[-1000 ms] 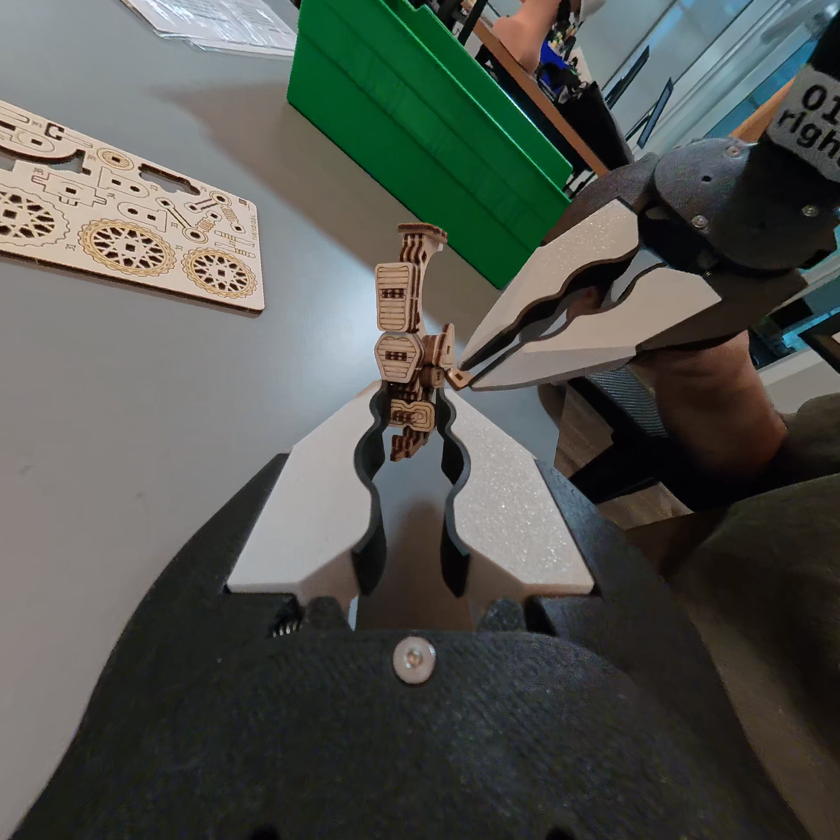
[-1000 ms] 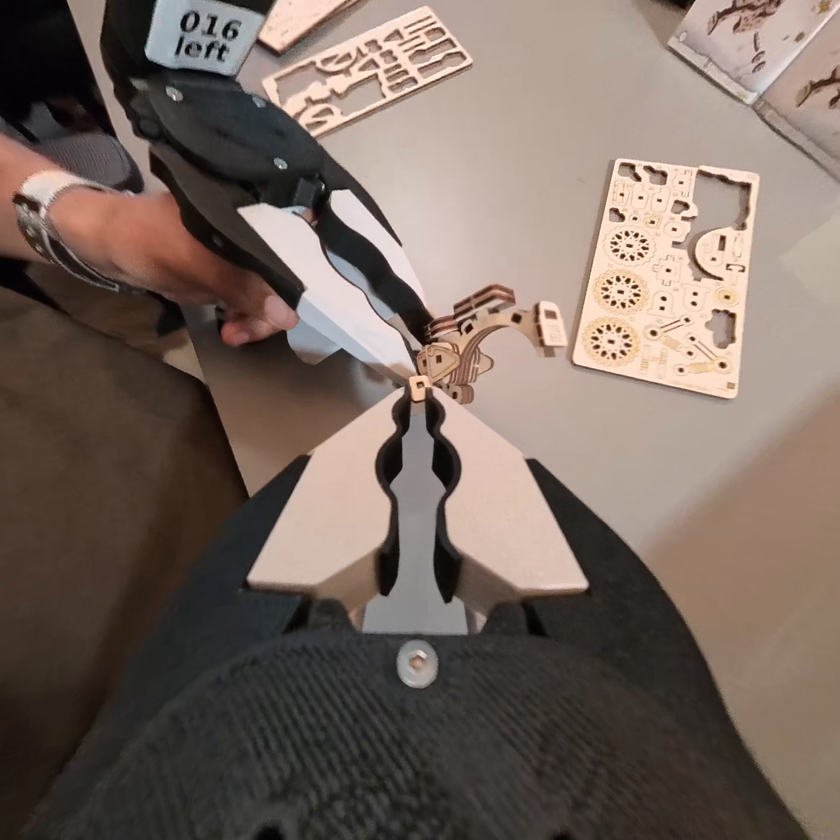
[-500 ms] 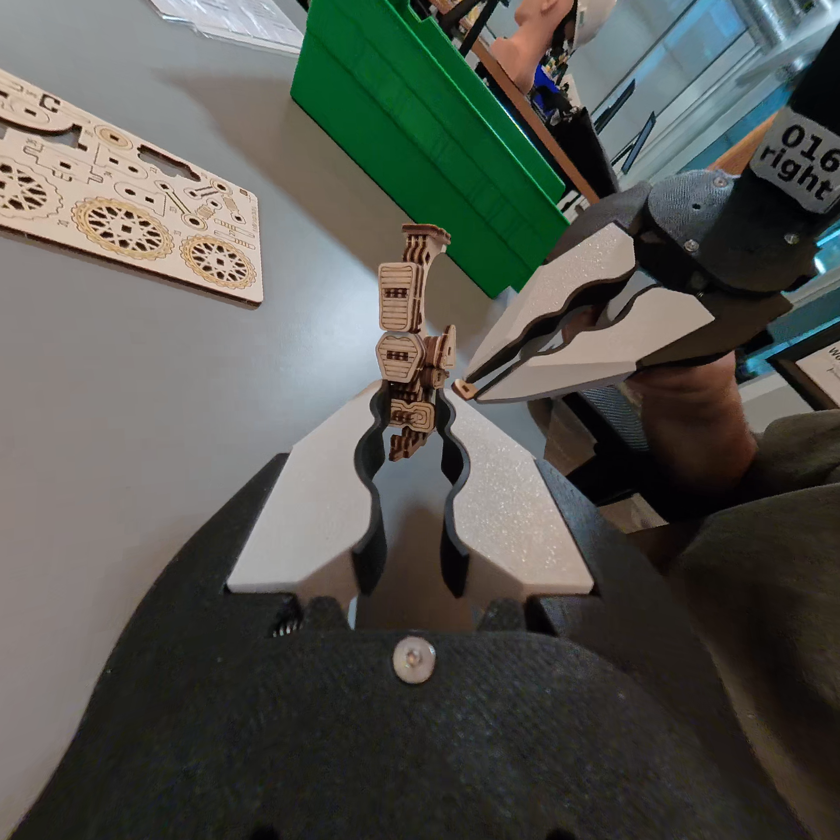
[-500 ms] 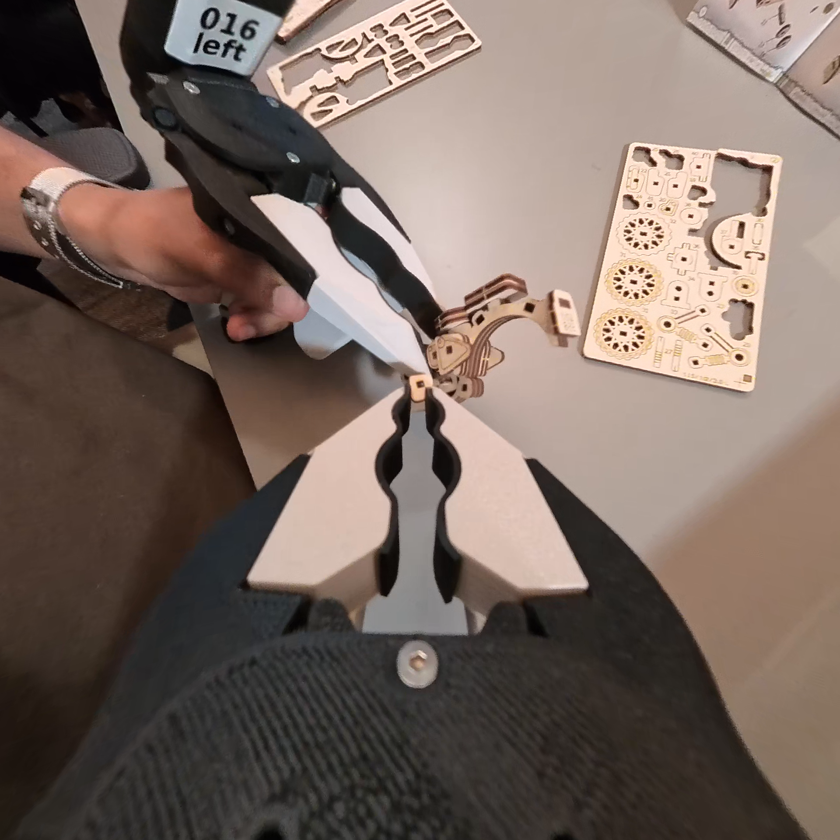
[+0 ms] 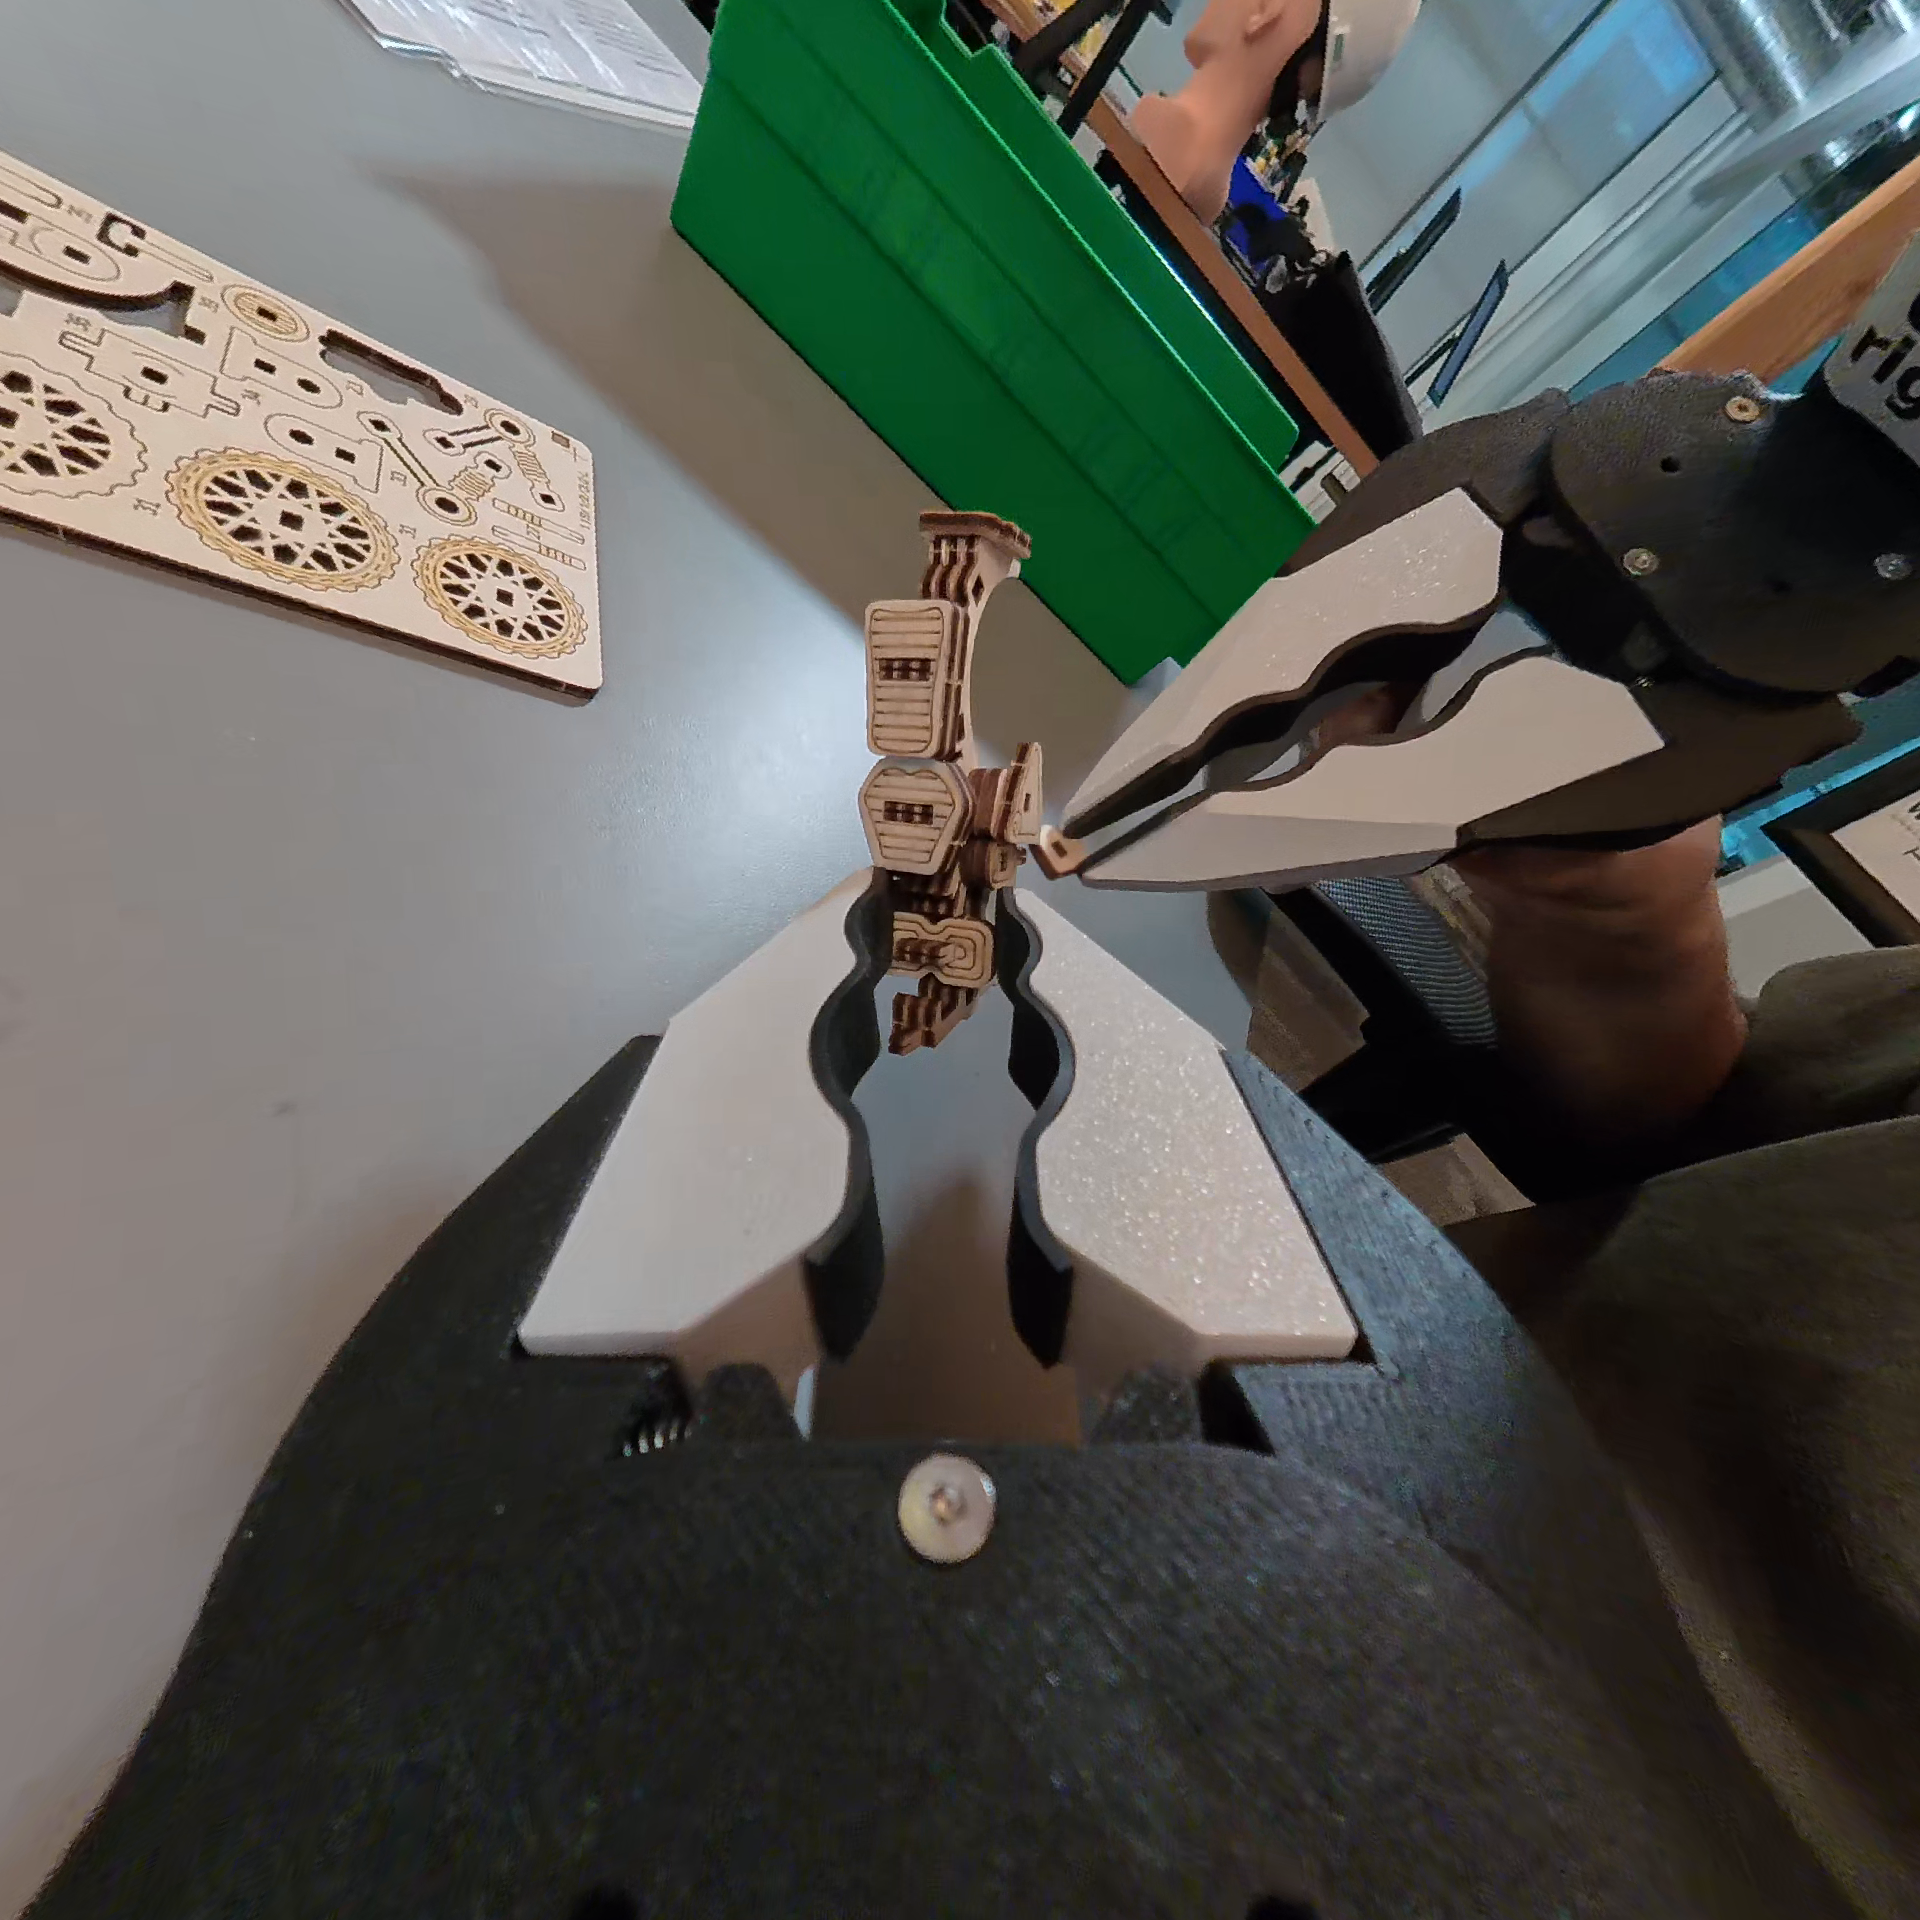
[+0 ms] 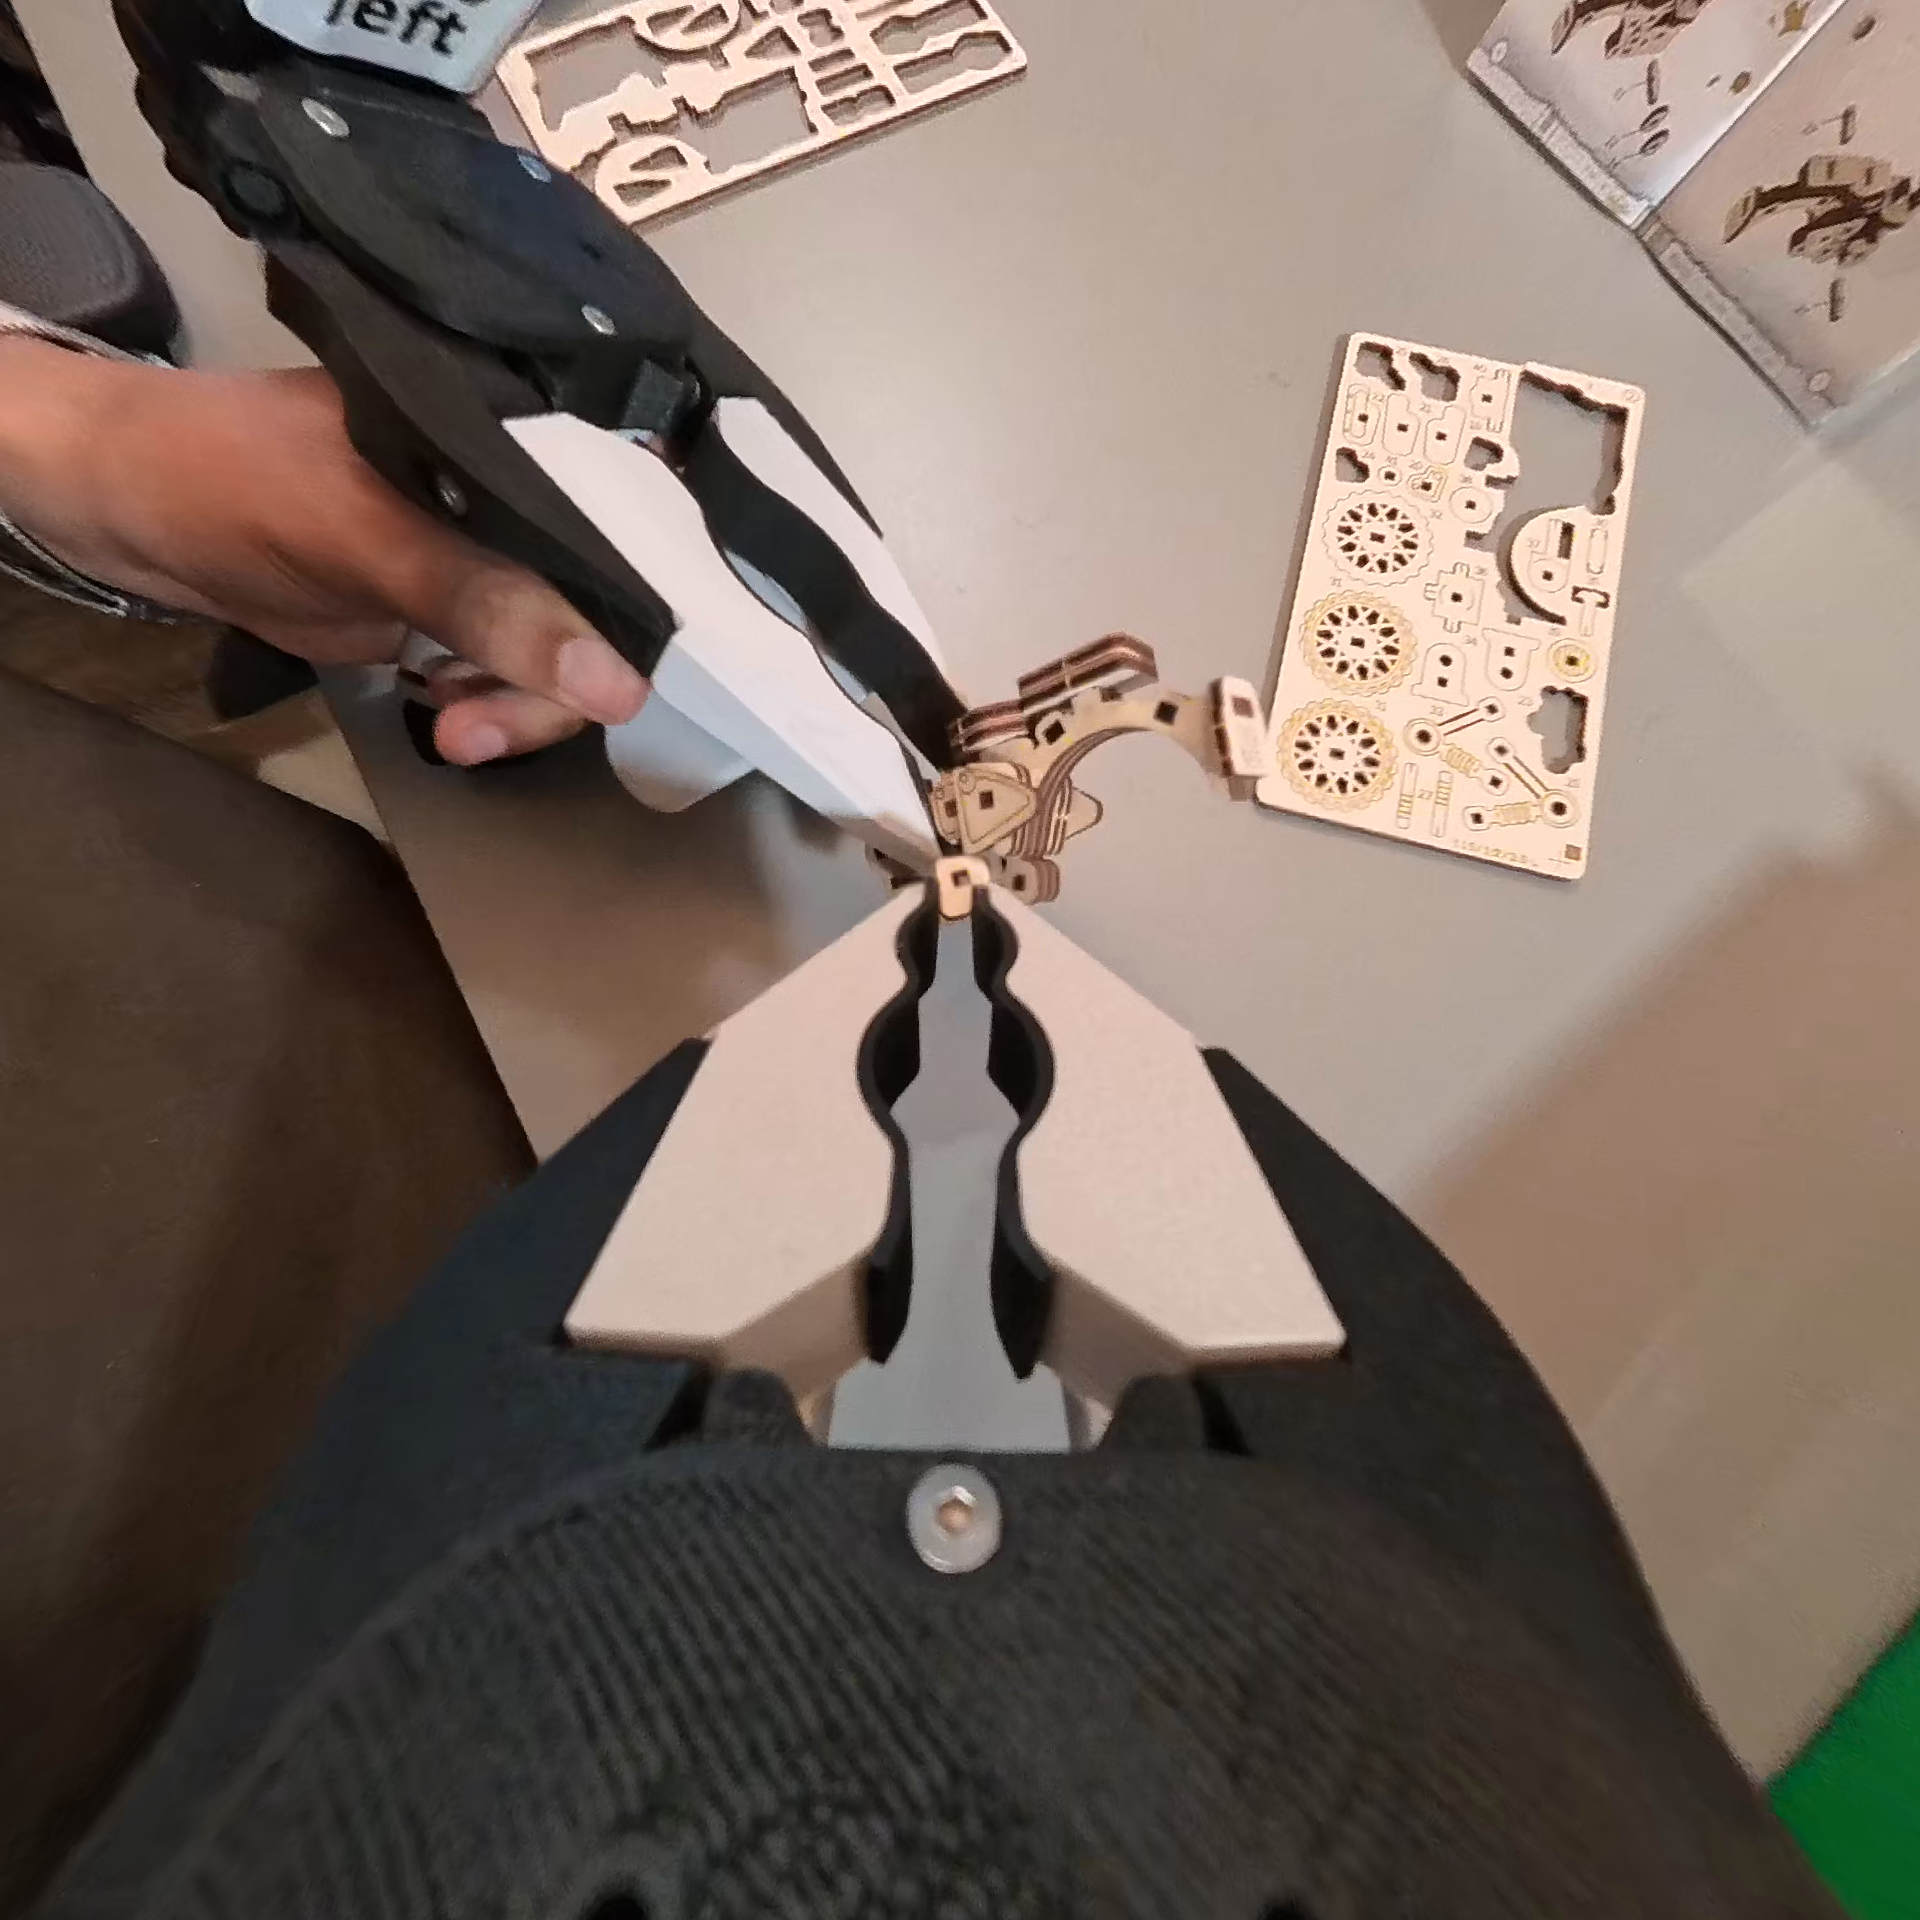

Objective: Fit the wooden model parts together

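My left gripper [image 5: 935, 914] is shut on a partly built wooden model [image 5: 930, 769], held upright above the grey table. The model also shows in the right wrist view [image 6: 1049, 758], with the left gripper [image 6: 925, 821] coming in from the upper left. My right gripper [image 6: 958, 902] is shut on a small square wooden piece [image 6: 958, 885] with a hole in it. In the left wrist view the right gripper [image 5: 1075, 857] comes from the right and holds the small piece [image 5: 1058, 854] just beside the model's right side, very close to it; whether they touch I cannot tell.
A wooden parts sheet [image 6: 1455, 613] with wheel cut-outs lies on the table; it also shows in the left wrist view [image 5: 281, 468]. A second, mostly emptied sheet [image 6: 758, 94] lies farther back. Instruction pages [image 6: 1714, 135] are at the far right. A green crate [image 5: 966, 312] stands behind. Both grippers' tips are close together, under 4 cm apart.
The right gripper with its small piece drew slightly back from the model's side, then stayed close beside it. The left gripper kept the model steady.
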